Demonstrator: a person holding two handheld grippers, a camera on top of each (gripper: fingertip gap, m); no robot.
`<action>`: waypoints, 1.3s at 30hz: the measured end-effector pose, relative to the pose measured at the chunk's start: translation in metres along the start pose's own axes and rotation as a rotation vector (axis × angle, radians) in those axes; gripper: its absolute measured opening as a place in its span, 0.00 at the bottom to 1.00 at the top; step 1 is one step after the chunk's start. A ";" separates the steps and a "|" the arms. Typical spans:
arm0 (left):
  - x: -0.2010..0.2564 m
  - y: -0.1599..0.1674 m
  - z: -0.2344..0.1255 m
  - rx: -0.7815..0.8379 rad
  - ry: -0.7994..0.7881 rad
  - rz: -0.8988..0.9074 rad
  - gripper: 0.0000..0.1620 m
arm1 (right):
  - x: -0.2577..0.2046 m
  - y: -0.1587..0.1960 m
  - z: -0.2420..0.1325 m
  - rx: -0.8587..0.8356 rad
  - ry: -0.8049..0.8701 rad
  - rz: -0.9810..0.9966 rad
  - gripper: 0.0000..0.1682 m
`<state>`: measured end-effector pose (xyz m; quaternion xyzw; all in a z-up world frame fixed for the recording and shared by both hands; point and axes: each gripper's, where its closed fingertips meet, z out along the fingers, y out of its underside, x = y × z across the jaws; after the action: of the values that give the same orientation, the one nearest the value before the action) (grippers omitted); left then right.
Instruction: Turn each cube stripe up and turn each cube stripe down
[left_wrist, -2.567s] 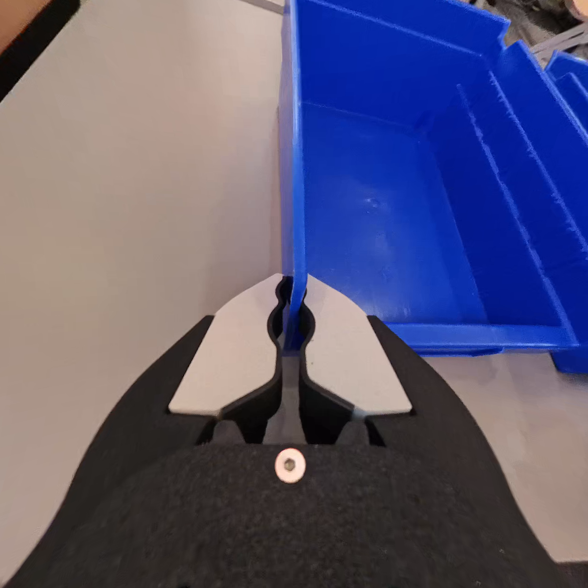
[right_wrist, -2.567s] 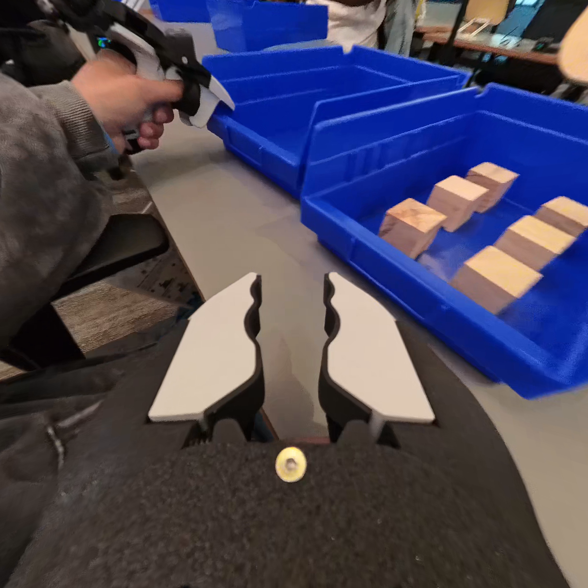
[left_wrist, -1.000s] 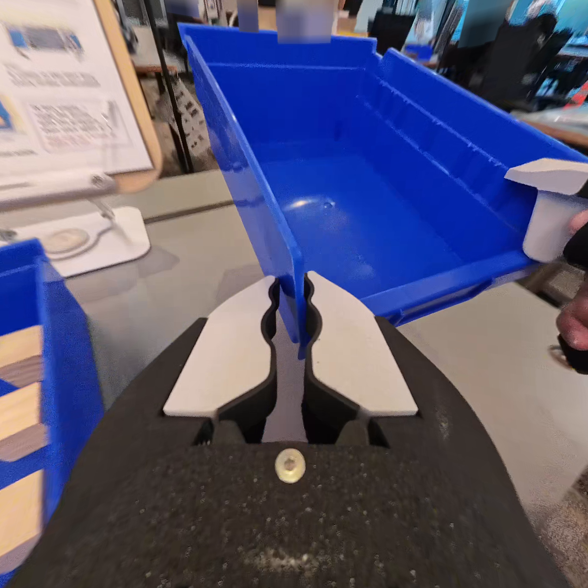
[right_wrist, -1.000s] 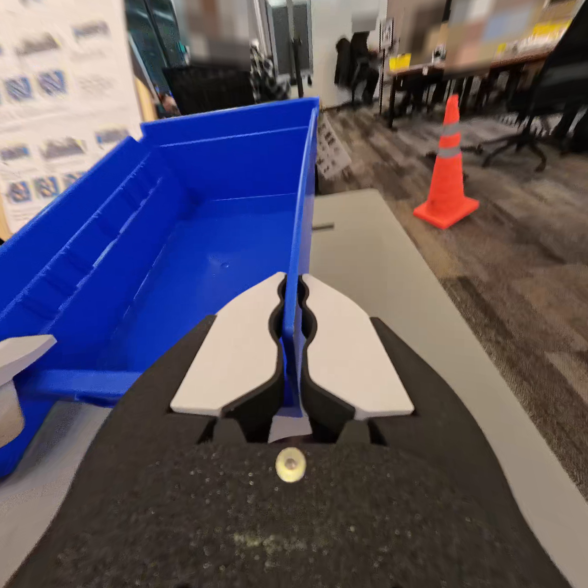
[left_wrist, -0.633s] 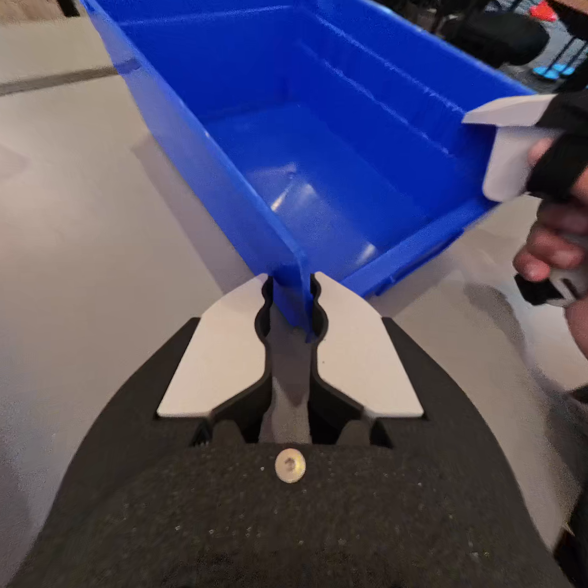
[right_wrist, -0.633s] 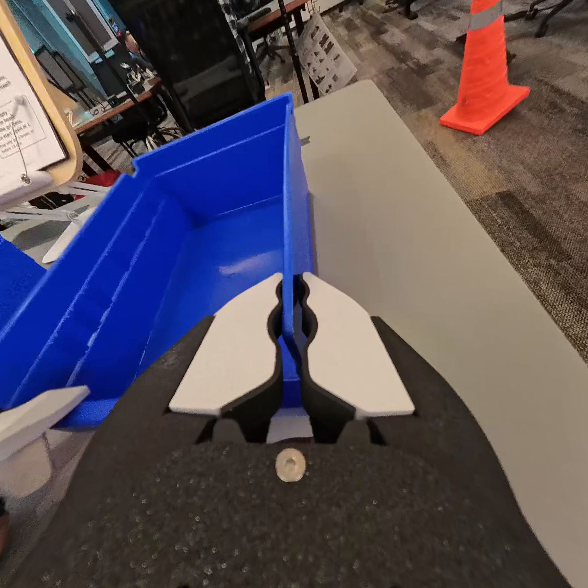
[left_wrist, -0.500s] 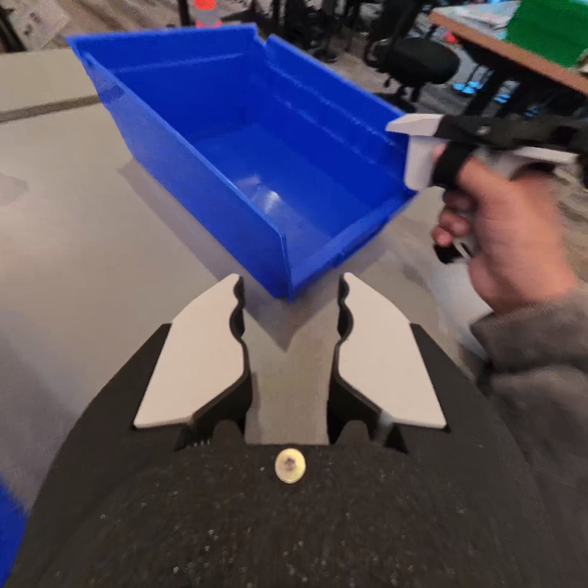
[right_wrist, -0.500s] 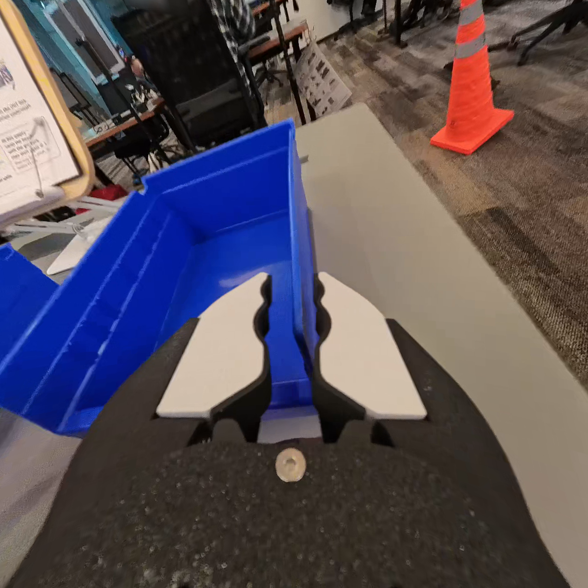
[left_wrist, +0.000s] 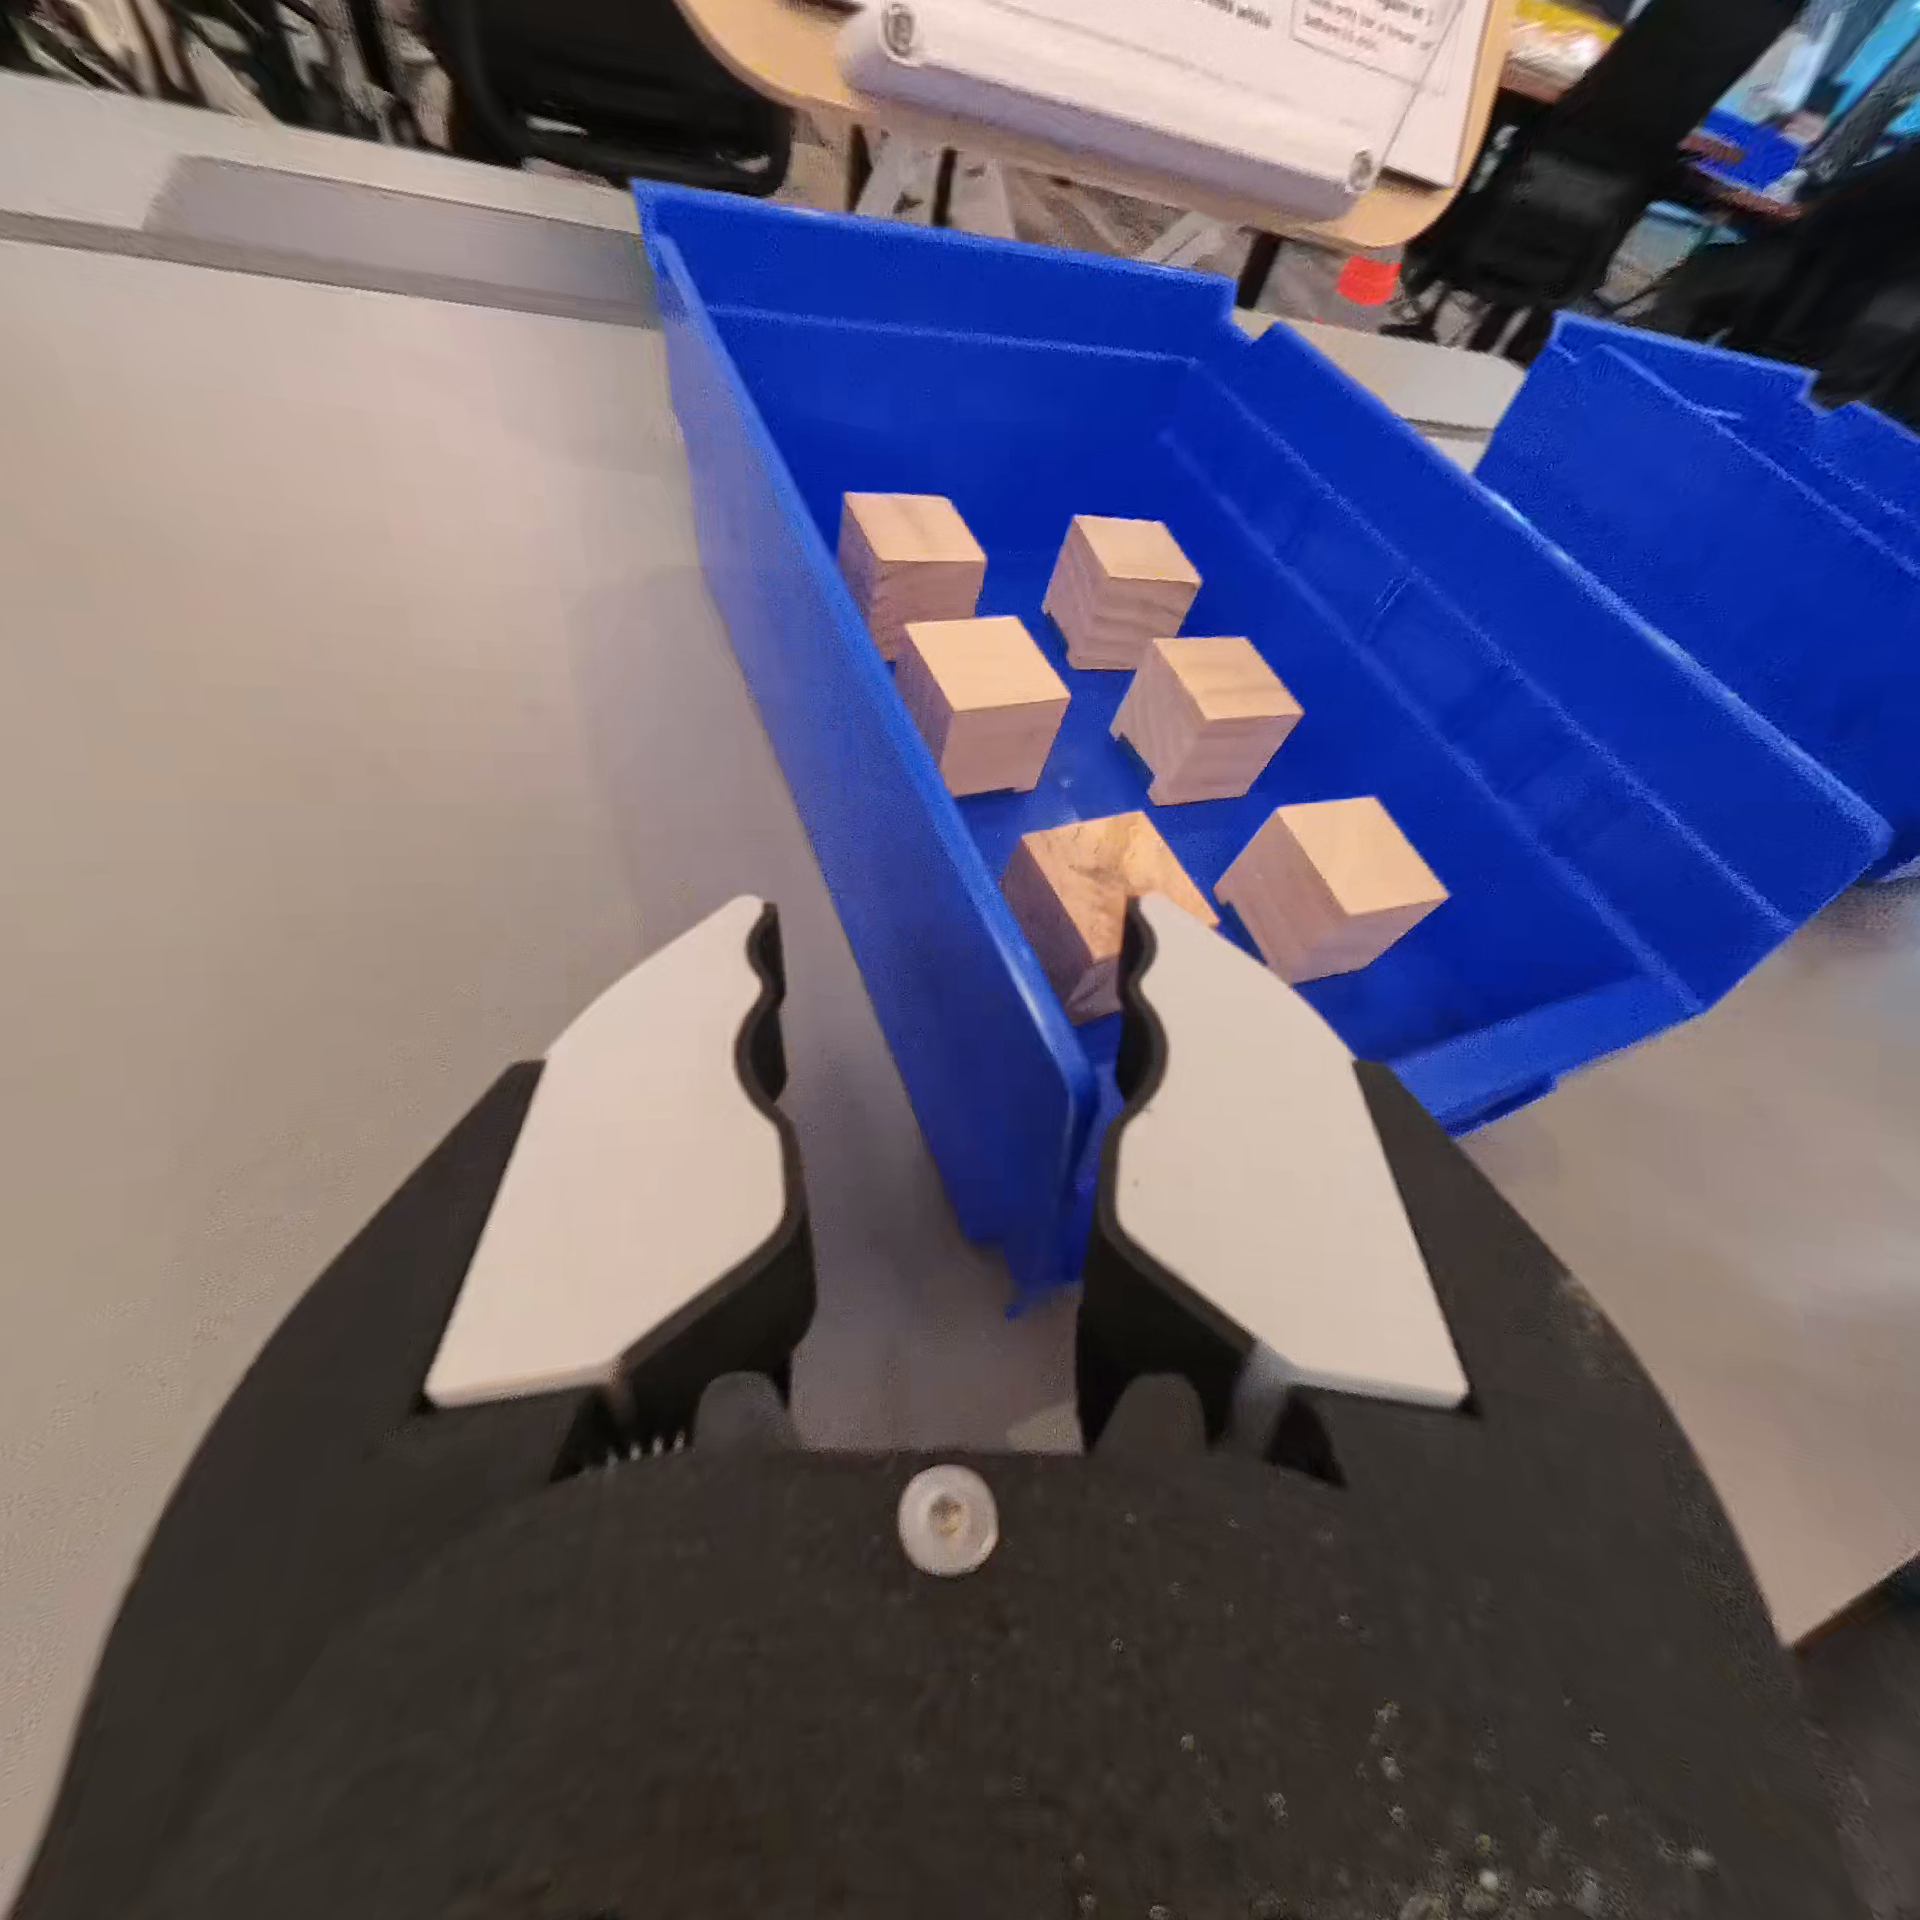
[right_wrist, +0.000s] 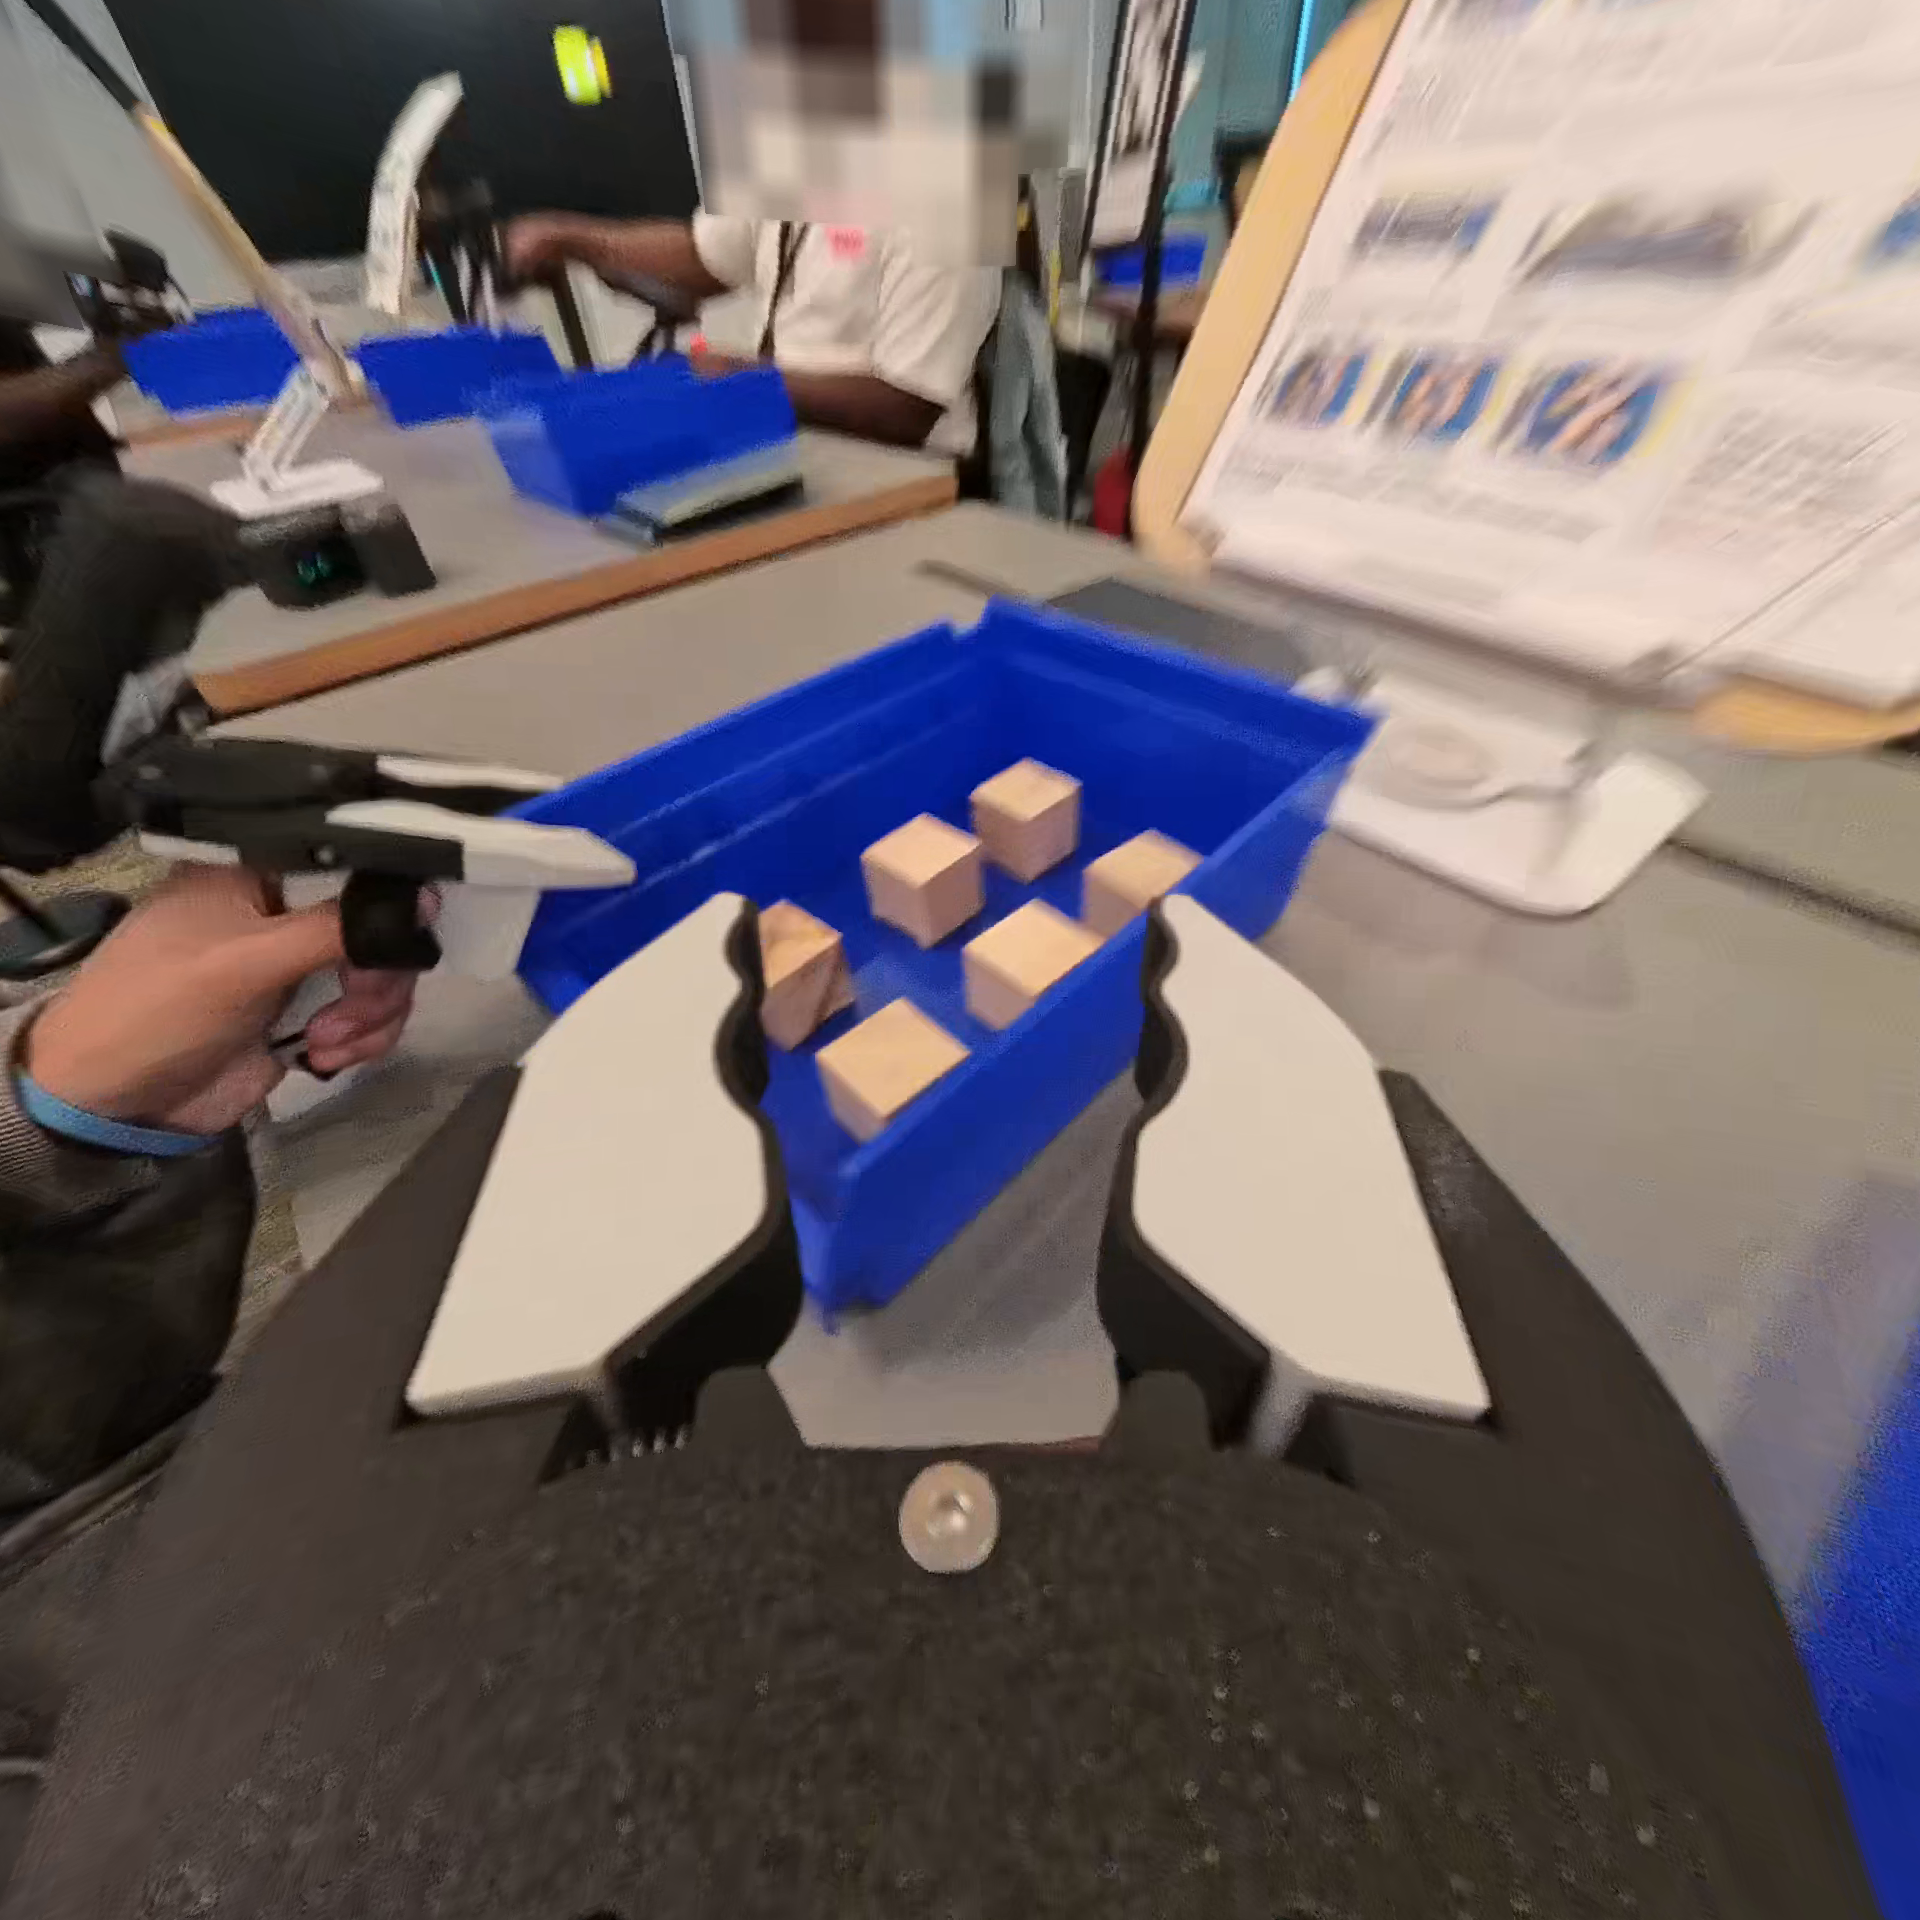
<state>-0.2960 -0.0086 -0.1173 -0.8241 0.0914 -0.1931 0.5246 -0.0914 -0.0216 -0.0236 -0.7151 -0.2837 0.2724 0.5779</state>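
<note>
Grey counter (left_wrist: 312, 727) carries a blue bin (left_wrist: 894, 831) holding six wooden cubes (left_wrist: 982, 696). Both tongs, left (left_wrist: 945, 966) and right (right_wrist: 945, 961), gape empty. Cubes look light, stiff, smooth; best pinched on opposite flat sides.

printed sheets on tilted board (right_wrist: 1621, 343), writing blurred, nothing legible

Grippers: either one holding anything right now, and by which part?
Nothing held. The left gripper is open, straddling the near corner of the blue bin without clamping it. The right gripper is open too, short of the bin.
</note>
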 end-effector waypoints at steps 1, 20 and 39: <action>-0.003 -0.003 0.004 0.013 -0.005 0.007 0.37 | -0.008 0.018 0.018 -0.045 0.023 0.037 0.44; -0.101 -0.060 -0.043 0.139 -0.427 0.145 0.02 | -0.071 0.064 0.124 -0.009 0.365 0.349 0.08; -0.270 -0.049 -0.052 0.098 -0.364 0.028 0.02 | -0.149 0.057 0.268 -0.098 0.376 0.245 0.11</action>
<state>-0.5659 0.0647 -0.1140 -0.8174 -0.0031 -0.0376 0.5748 -0.3820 0.0415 -0.1194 -0.8095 -0.0949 0.1882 0.5479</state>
